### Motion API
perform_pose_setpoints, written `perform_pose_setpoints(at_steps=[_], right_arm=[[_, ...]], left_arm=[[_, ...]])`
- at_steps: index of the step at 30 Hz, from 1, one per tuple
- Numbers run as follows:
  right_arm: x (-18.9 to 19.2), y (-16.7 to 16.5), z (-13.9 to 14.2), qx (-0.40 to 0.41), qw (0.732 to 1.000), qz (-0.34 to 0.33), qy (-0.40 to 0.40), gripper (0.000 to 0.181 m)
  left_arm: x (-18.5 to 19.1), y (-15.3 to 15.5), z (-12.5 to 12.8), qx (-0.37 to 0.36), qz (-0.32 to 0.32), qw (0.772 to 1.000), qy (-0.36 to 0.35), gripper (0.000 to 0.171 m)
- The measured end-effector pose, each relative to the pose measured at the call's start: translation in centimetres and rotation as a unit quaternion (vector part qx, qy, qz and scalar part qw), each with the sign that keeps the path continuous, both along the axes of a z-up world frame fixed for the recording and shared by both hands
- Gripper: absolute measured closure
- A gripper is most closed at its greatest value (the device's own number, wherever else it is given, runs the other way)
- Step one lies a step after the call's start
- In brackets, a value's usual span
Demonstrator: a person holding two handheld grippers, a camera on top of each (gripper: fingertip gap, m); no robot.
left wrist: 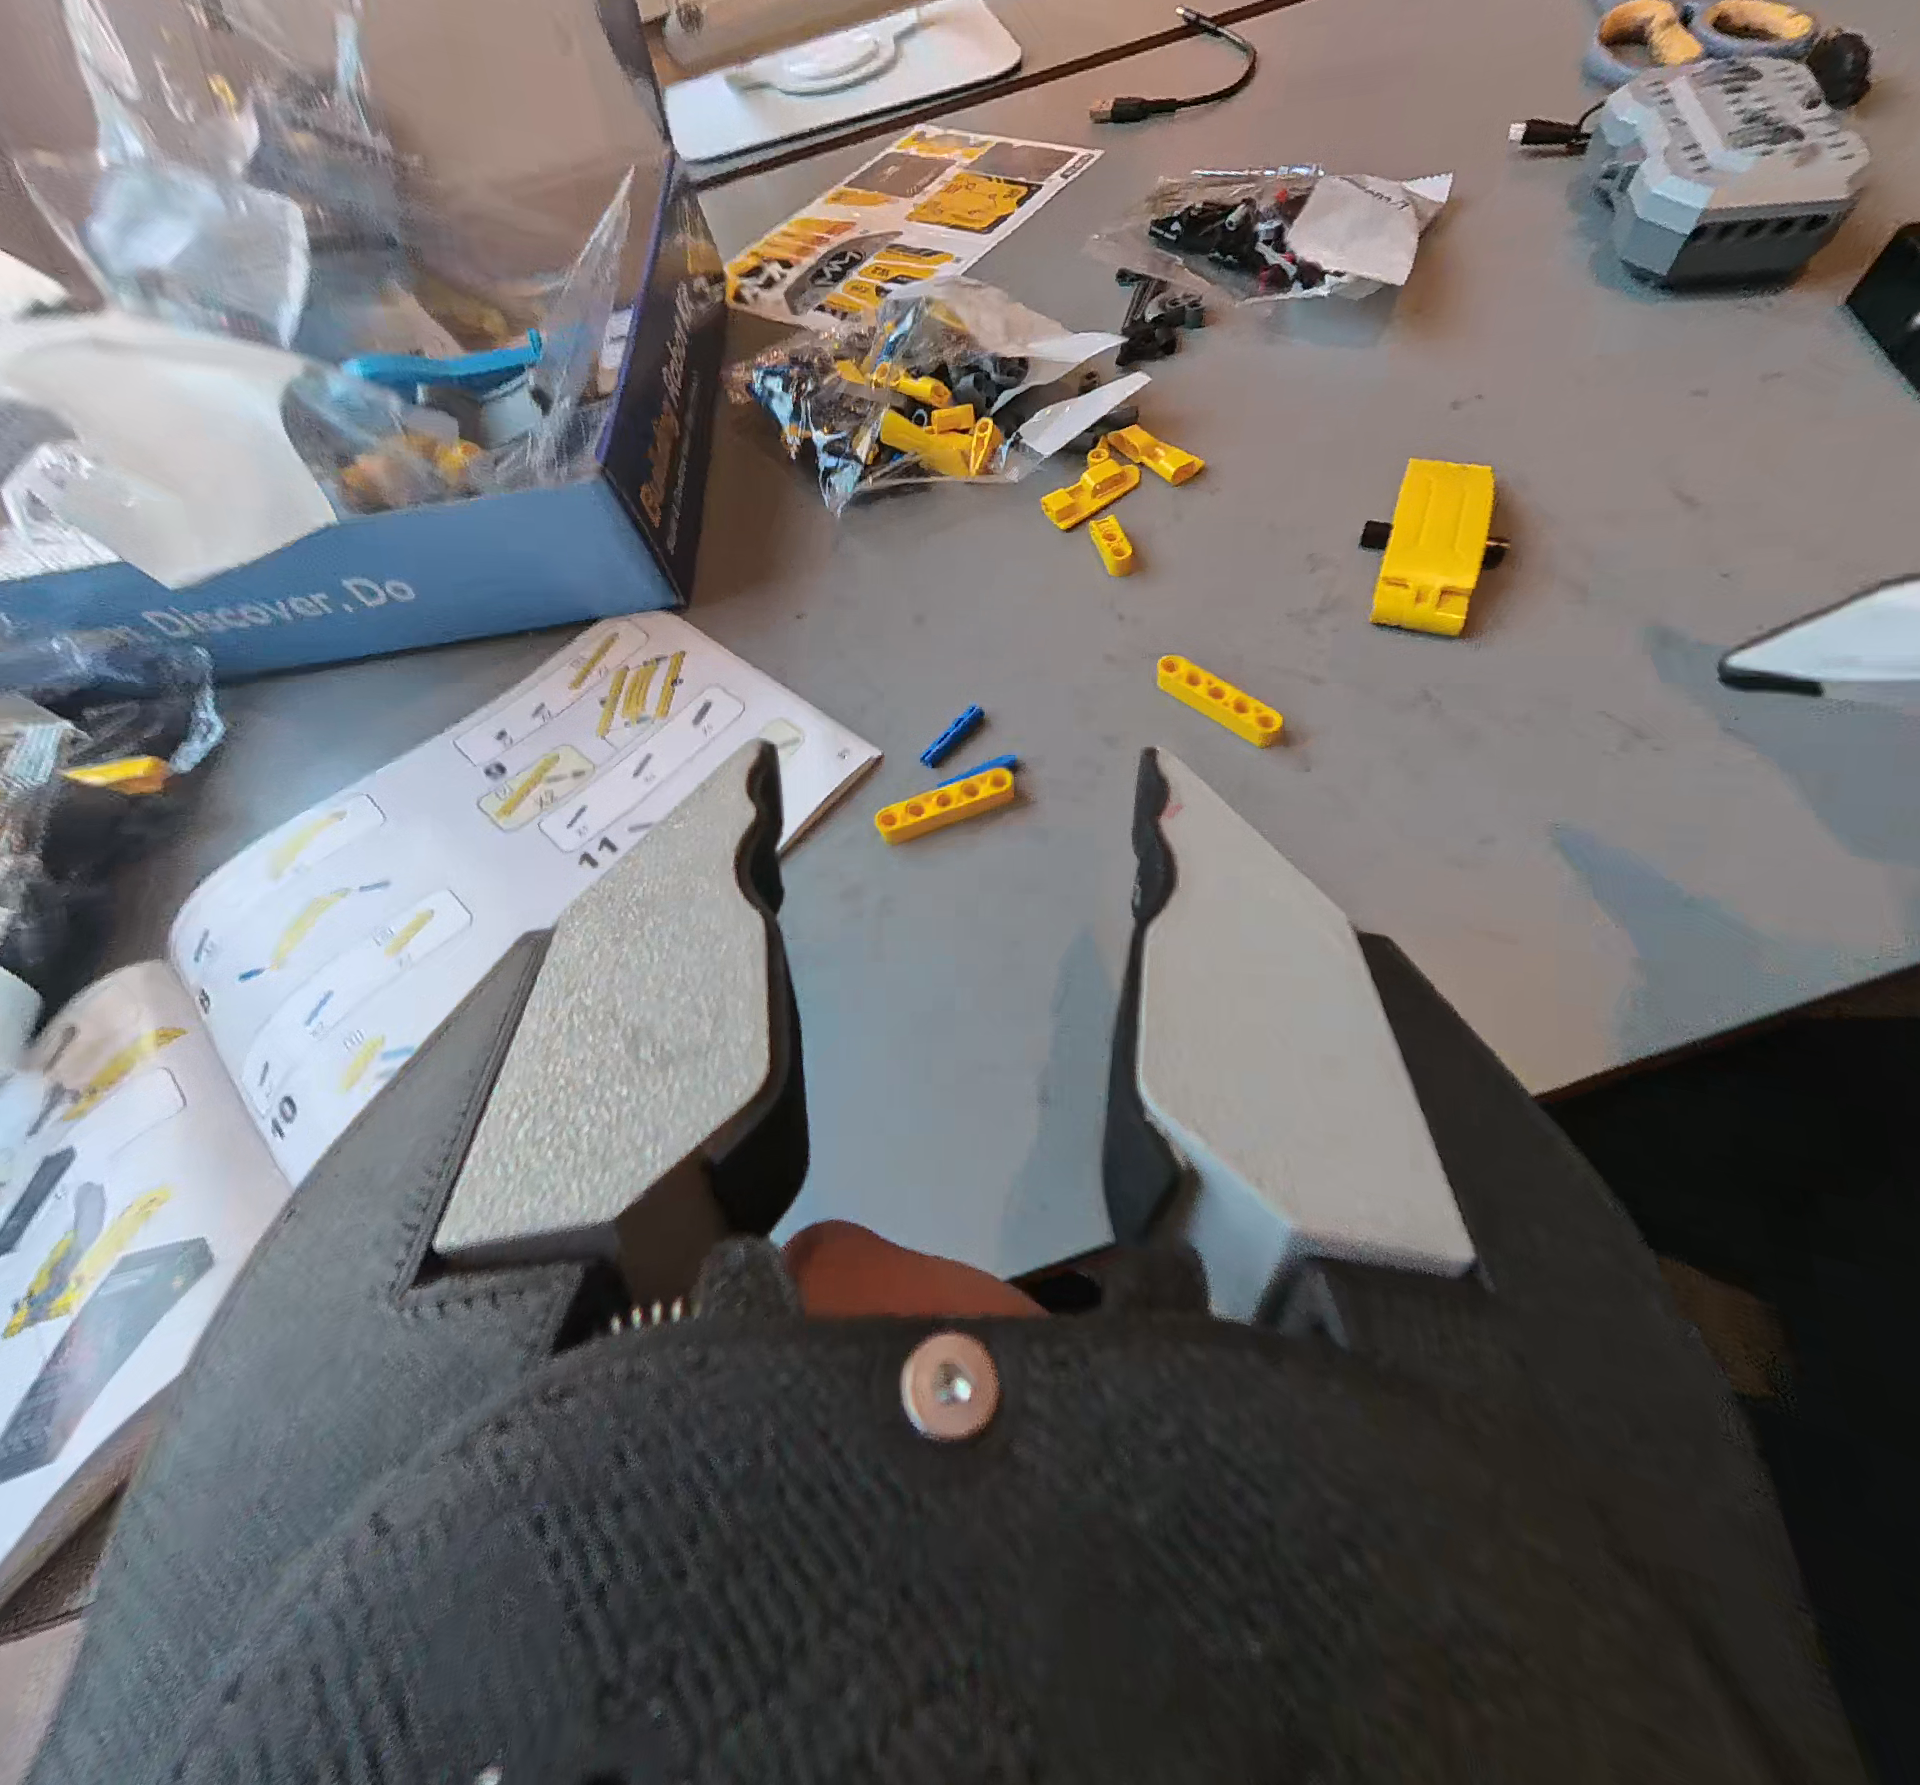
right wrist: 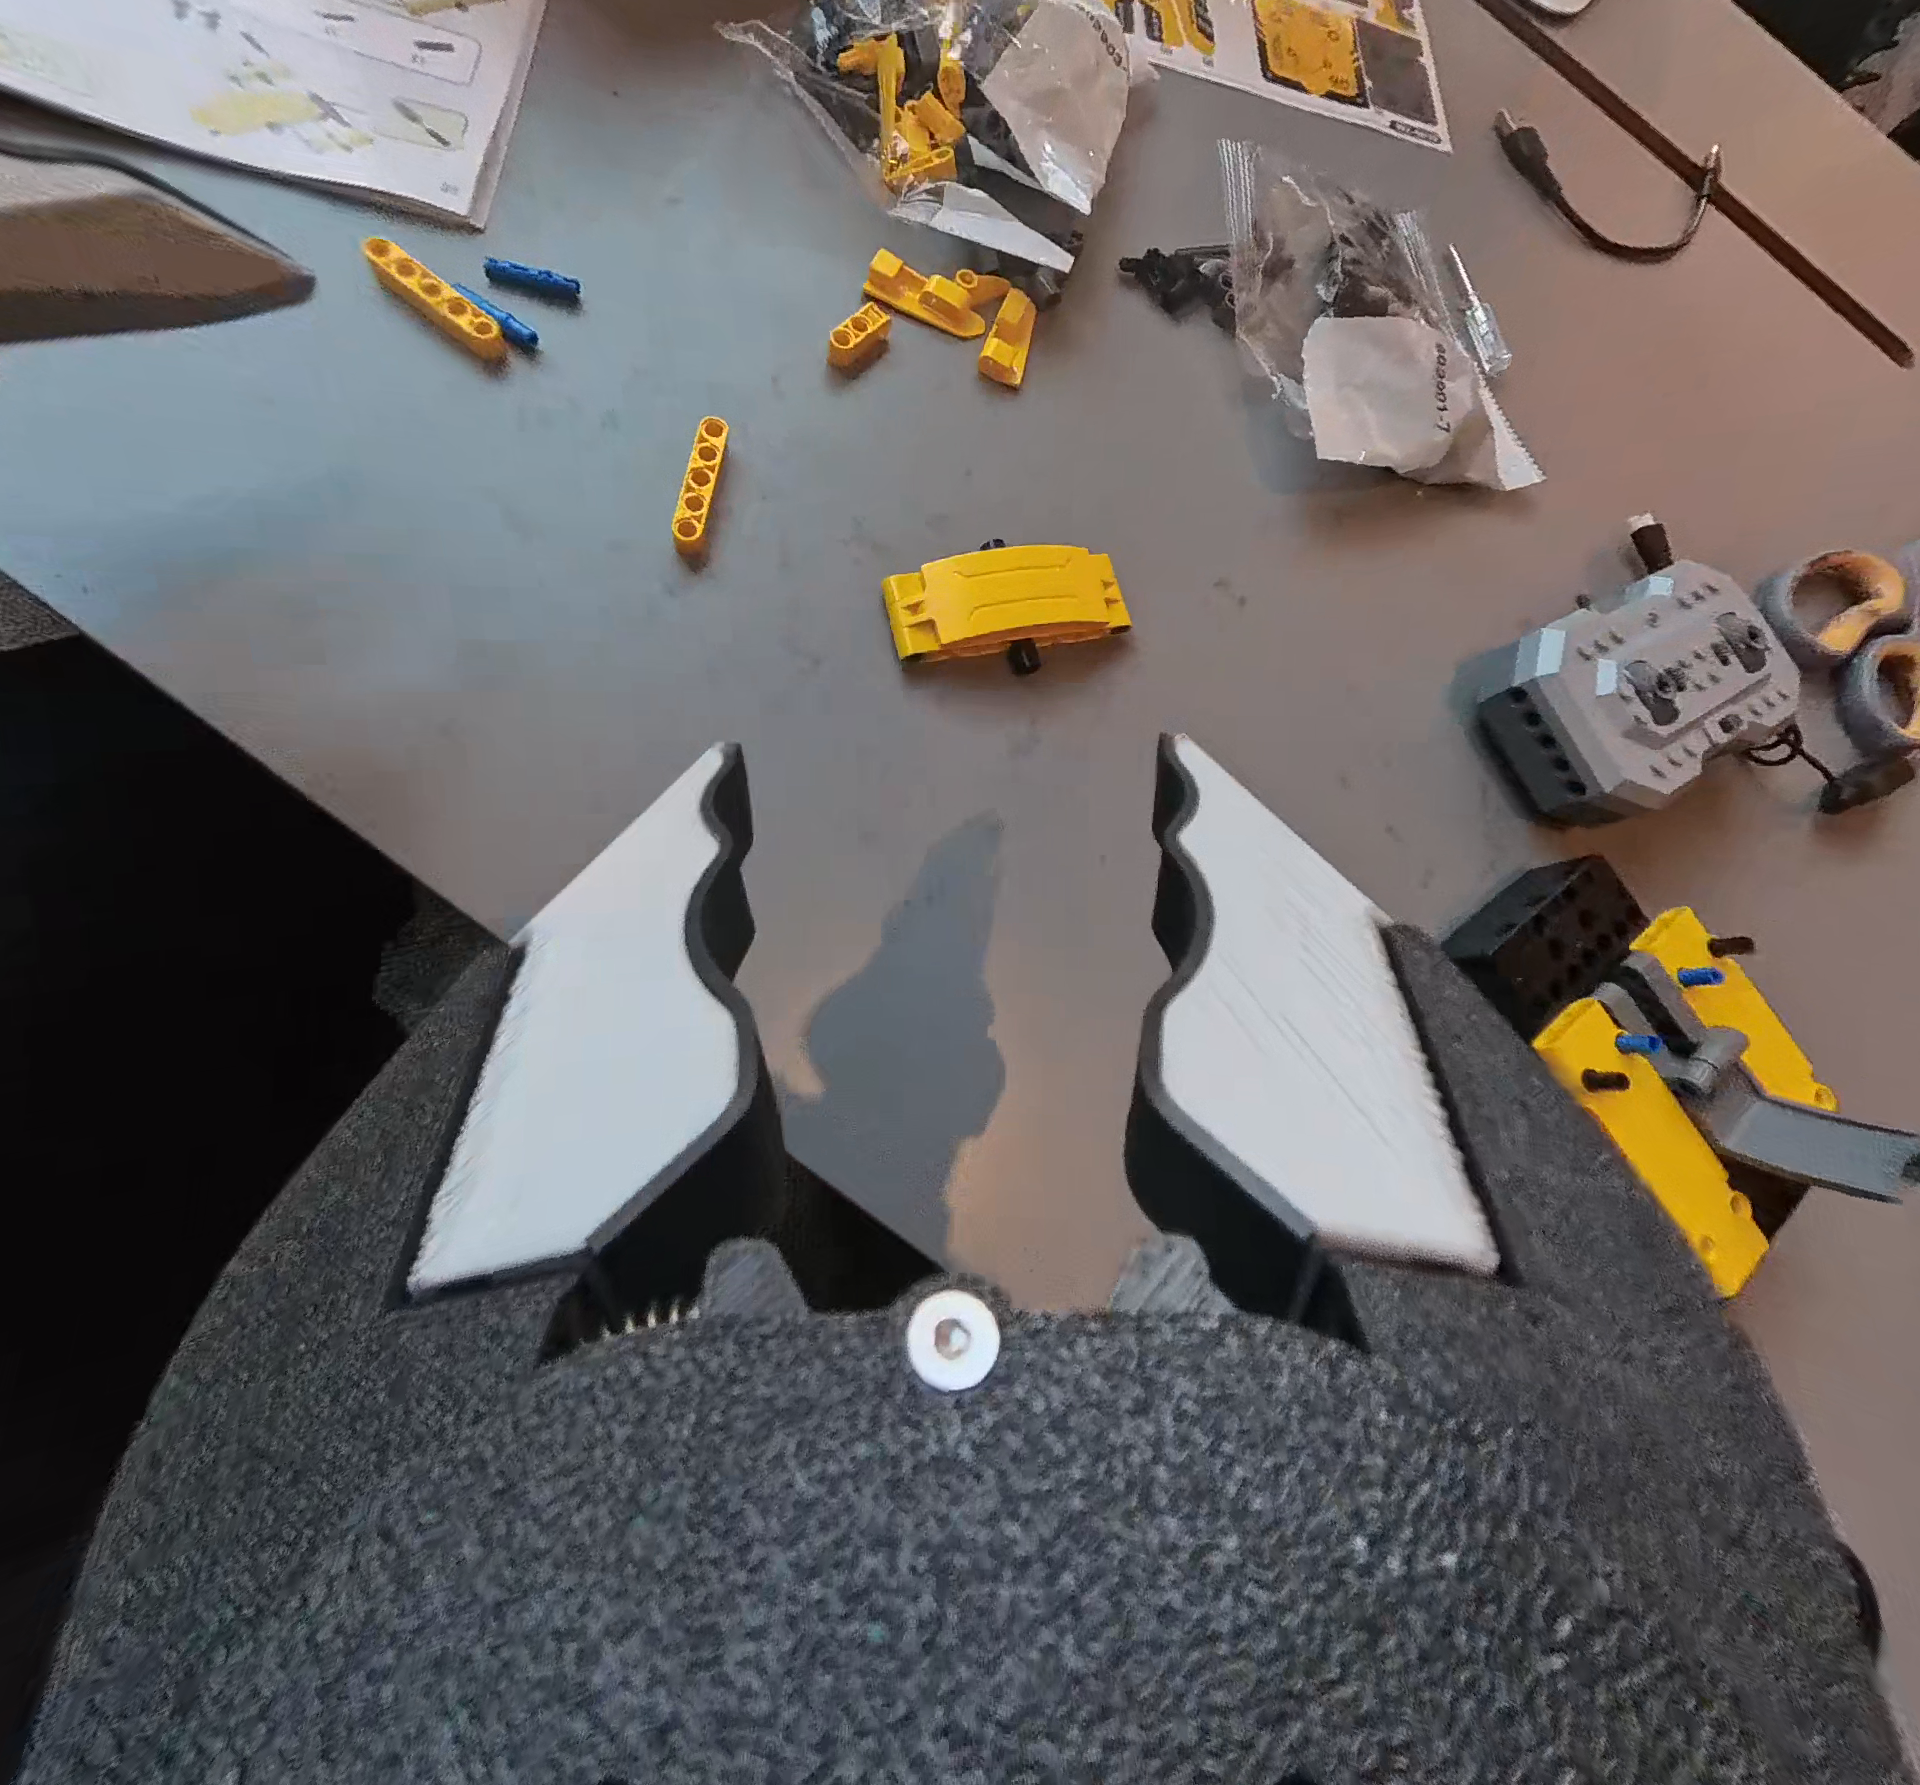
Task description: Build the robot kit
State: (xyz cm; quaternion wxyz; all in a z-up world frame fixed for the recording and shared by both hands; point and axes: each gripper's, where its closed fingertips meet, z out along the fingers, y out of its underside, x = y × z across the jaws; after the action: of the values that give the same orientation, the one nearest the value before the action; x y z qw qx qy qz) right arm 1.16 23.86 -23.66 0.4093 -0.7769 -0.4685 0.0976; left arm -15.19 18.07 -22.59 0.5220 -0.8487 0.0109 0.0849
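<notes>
Grey scuffed surface [right wrist: 520, 613] strewn with yellow beams, parts bags, open instruction booklet [left wrist: 436, 862], blue kit box [left wrist: 416, 582], left gripper [left wrist: 956, 769] and right gripper [right wrist: 951, 748] both hovering, jaws released and empty, dark floor past the edge.

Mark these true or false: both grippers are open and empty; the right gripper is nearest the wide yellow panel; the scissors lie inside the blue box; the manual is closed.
1. Both the left gripper and the right gripper are open and empty. True.
2. The right gripper is nearest the wide yellow panel. True.
3. The scissors lie inside the blue box. False: they lie on the table, beside a grey block.
4. The manual is closed. False: it lies open.
</notes>
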Motion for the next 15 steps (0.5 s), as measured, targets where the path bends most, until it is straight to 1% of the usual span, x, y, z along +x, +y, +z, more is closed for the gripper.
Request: perform_pose_setpoints(at_steps=[2, 4, 5, 7, 9, 10, 12, 13, 15], right_arm=[[-0.2, 0.9, -0.1, -0.008, 1.0, 0.008, 0.008, 0.103], [-1.0, 1.1, 0.1, -0.025, 0.998, 0.041, 0.026, 0.104], [-1.6, 1.0, 0.3, -0.034, 0.996, 0.068, 0.036, 0.108], [-3.5, -0.1, 0.5, -0.067, 0.986, 0.142, 0.058, 0.117], [-5.3, -0.7, 0.8, -0.083, 0.975, 0.195, 0.072, 0.119], [-6.1, -0.7, 0.8, -0.089, 0.97, 0.216, 0.071, 0.118], [-7.6, -0.3, 0.9, -0.098, 0.963, 0.245, 0.064, 0.118], [-8.4, 0.3, 1.2, -0.098, 0.961, 0.25, 0.066, 0.118], [-9.8, 1.6, 1.9, -0.096, 0.959, 0.255, 0.071, 0.122]], left_arm=[[-1.4, -1.0, -0.5, -0.004, -0.005, 0.999, -0.042, 0.107], [-2.5, -2.2, -0.6, 0.006, -0.025, 0.999, -0.042, 0.112], [-2.2, -2.8, -0.6, 0.015, -0.059, 0.998, -0.035, 0.114], [-1.9, -4.1, -0.7, 0.023, -0.131, 0.991, -0.011, 0.117], [-2.0, -5.3, -1.6, 0.017, -0.19, 0.982, 0.001, 0.119], [-2.5, -5.5, -2.2, 0.012, -0.196, 0.98, -0.003, 0.118], [-3.6, -5.2, -3.1, -0.004, -0.178, 0.983, -0.033, 0.115], [-3.8, -5.2, -3.5, -0.016, -0.175, 0.983, -0.051, 0.113], [-4.7, -5.5, -4.0, -0.035, -0.158, 0.985, -0.052, 0.112]])
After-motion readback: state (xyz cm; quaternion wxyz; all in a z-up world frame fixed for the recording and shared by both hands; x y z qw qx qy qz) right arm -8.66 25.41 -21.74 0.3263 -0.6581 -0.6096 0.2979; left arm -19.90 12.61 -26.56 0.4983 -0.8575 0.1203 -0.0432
